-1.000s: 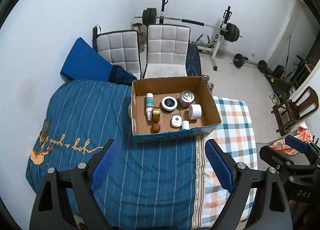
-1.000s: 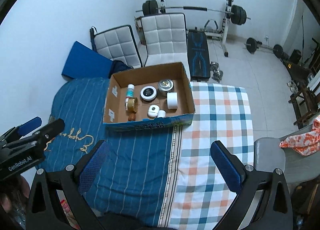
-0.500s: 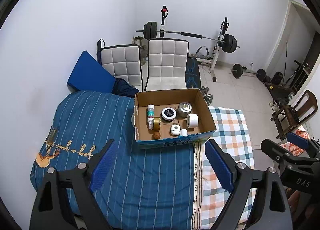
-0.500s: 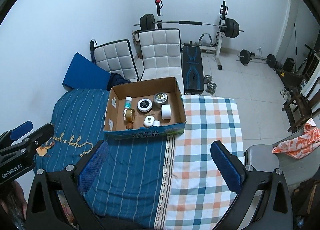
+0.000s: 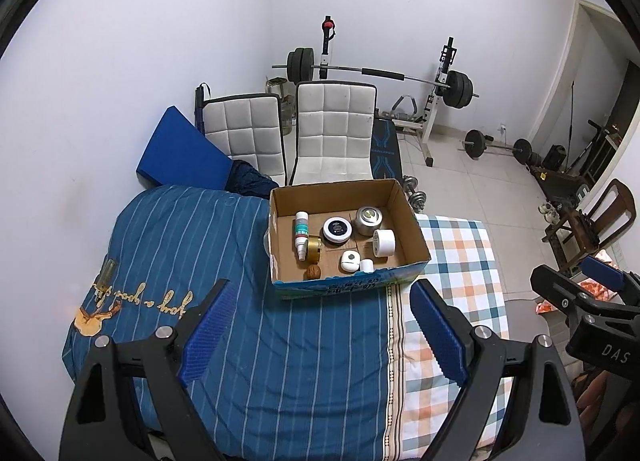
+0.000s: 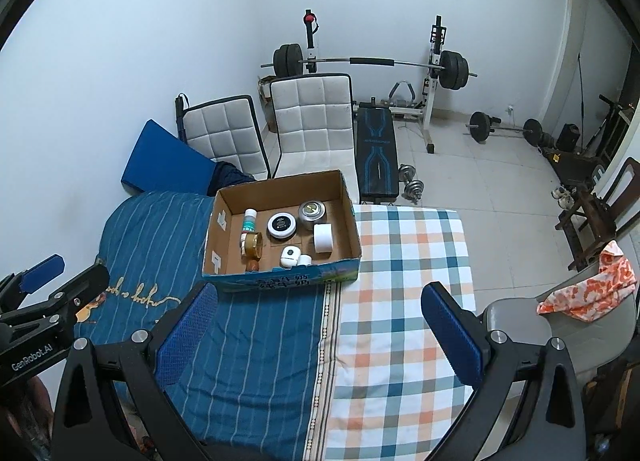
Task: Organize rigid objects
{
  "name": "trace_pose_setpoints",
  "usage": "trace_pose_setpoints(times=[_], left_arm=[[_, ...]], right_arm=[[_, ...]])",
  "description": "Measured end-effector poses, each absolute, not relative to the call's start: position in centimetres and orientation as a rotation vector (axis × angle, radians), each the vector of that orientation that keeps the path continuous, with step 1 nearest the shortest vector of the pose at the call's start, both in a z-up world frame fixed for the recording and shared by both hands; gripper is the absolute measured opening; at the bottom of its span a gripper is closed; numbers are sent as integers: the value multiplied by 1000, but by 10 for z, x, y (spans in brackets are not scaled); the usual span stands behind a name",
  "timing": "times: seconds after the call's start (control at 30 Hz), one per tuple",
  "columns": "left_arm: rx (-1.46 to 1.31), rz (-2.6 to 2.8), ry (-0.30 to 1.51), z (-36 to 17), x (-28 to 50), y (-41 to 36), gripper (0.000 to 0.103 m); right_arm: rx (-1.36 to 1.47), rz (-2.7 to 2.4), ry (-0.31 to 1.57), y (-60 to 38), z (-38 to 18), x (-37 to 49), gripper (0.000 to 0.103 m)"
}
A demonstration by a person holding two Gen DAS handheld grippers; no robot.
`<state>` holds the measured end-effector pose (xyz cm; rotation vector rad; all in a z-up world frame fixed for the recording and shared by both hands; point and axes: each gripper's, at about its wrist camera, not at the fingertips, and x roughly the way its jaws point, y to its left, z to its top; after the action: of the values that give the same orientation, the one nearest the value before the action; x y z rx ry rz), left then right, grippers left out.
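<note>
- Both tongs are spread wide and carrying nothing: the left gripper point(image 5: 318, 319) and the right gripper point(image 6: 318, 325) hang high over the near part of the bed point(image 5: 248, 349), well apart from the goods.
- All the rigid stuff sits inside the cardboard box point(image 5: 416, 221) at the bed's far edge: a spray bottle point(image 5: 301, 234) lying flat, a gold jar point(image 5: 314, 249), a walnut point(image 5: 314, 272), a black-lidded tin point(image 5: 337, 229), a metal tin point(image 5: 369, 219), a white roll point(image 5: 384, 242) and a small white case point(image 5: 350, 261).
- Risk-wise, the pieces are packed close, so wide fingers going for one will probably knock its neighbour. The roll and the bottle look like they'd roll.
- The box walls limit any sideways approach; coming in from above looks safest.
- The bedding is soft, so anything set down there could tip over.
- There's loads of open room on the striped blue cover and the checked sheet point(image 6: 404, 261) by the right edge.
</note>
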<state>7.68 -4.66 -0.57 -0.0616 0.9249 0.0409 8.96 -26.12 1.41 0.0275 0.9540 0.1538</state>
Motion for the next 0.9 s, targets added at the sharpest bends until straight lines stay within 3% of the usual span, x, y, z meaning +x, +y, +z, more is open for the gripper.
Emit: trace_pose_setpoints(times=[0.9], left_arm=[[-47,13,918,-3,77,-48,89]], right_arm=[[15,135,931,-262,20,90,103]])
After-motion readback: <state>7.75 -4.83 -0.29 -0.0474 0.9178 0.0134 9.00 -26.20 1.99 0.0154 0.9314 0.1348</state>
